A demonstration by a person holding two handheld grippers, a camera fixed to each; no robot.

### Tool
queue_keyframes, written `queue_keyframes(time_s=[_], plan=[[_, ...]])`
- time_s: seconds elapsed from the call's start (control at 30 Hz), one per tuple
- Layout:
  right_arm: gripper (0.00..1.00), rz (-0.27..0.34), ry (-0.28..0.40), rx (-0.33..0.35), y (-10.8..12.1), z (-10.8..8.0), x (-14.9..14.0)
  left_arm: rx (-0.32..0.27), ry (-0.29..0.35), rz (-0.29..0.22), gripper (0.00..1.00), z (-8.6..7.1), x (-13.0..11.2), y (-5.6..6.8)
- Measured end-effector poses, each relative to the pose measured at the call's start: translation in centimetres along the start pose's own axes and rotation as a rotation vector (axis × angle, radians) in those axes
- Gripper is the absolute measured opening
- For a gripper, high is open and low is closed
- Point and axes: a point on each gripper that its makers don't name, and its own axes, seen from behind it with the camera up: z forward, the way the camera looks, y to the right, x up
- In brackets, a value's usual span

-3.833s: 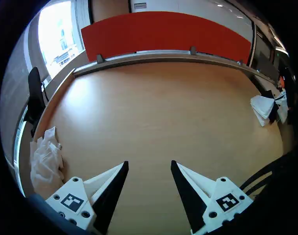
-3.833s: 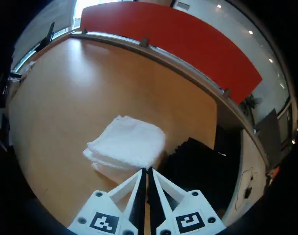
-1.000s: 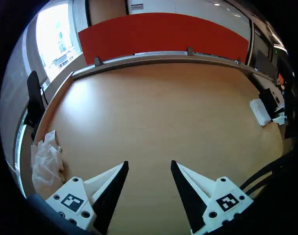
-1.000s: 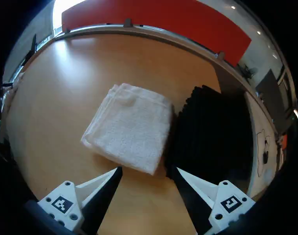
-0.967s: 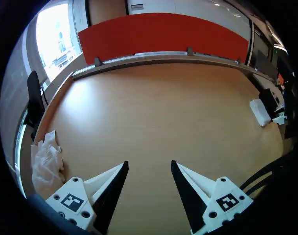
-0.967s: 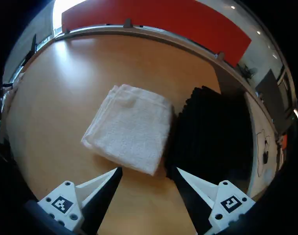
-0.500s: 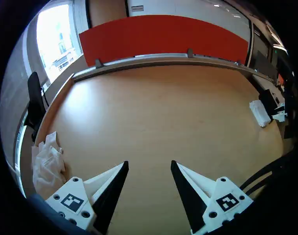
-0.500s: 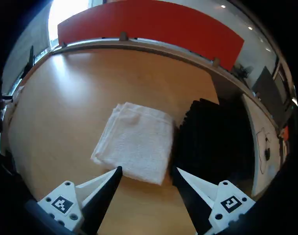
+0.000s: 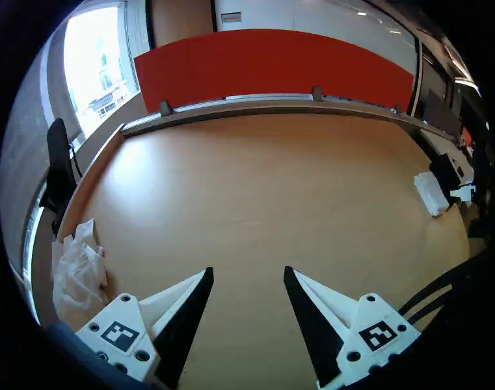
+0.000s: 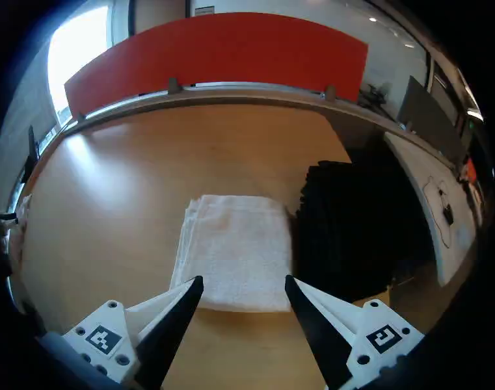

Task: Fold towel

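The white towel (image 10: pixel 237 250) lies folded on the wooden surface (image 9: pixel 260 188) beside a black pile (image 10: pixel 358 221), and the right gripper (image 10: pixel 242 286) and left gripper (image 9: pixel 245 276) both have fingers wide apart holding nothing, so I think it is best to lift away gently without bumping the neat folds.

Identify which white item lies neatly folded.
The towel before the right gripper, beside the black stack; the bundle by the chair is crumpled.

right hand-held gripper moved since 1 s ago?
Yes. In the right gripper view the red divider, slanted before, now runs nearly level, and the folded towel sits square ahead of the right hand-held gripper: it turned to face them straight on.
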Motion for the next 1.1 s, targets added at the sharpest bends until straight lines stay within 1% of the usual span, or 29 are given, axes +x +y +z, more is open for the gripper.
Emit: queue_keyframes(time_s=[0.2, 0.3, 0.43, 0.6, 0.7, 0.8, 0.97, 1.1], plan=[[0.98, 0.015, 0.024, -0.018, -0.2, -0.4, 0.4, 0.004, 0.011, -0.001, 0.79, 0.0, 0.4, -0.4], [0.97, 0.023, 0.057, -0.030, -0.5, -0.9, 1.2, 0.009, 0.025, -0.006, 0.79, 0.0, 0.9, -0.7], [0.97, 0.042, 0.129, -0.041, -1.0, -1.9, 3.1, 0.018, 0.052, -0.018, 0.79, -0.1, 2.0, -1.1], [0.97, 0.064, 0.250, -0.052, -1.8, -3.6, 6.0, 0.031, 0.090, -0.036, 0.79, -0.3, 3.5, -1.7], [0.97, 0.072, 0.311, -0.057, -2.2, -4.6, 7.3, 0.031, 0.116, -0.040, 0.79, -0.4, 4.5, -1.9], [0.97, 0.071, 0.363, -0.061, -2.7, -5.5, 8.3, 0.032, 0.147, -0.042, 0.79, -0.5, 5.6, -2.0], [0.97, 0.054, 0.447, -0.087, -3.0, -7.1, 9.6, 0.034, 0.208, -0.051, 0.79, -0.8, 7.3, -2.2], [0.97, 0.041, 0.482, -0.095, -3.4, -7.7, 10.0, 0.030, 0.244, -0.062, 0.79, -0.9, 8.2, -2.3]])
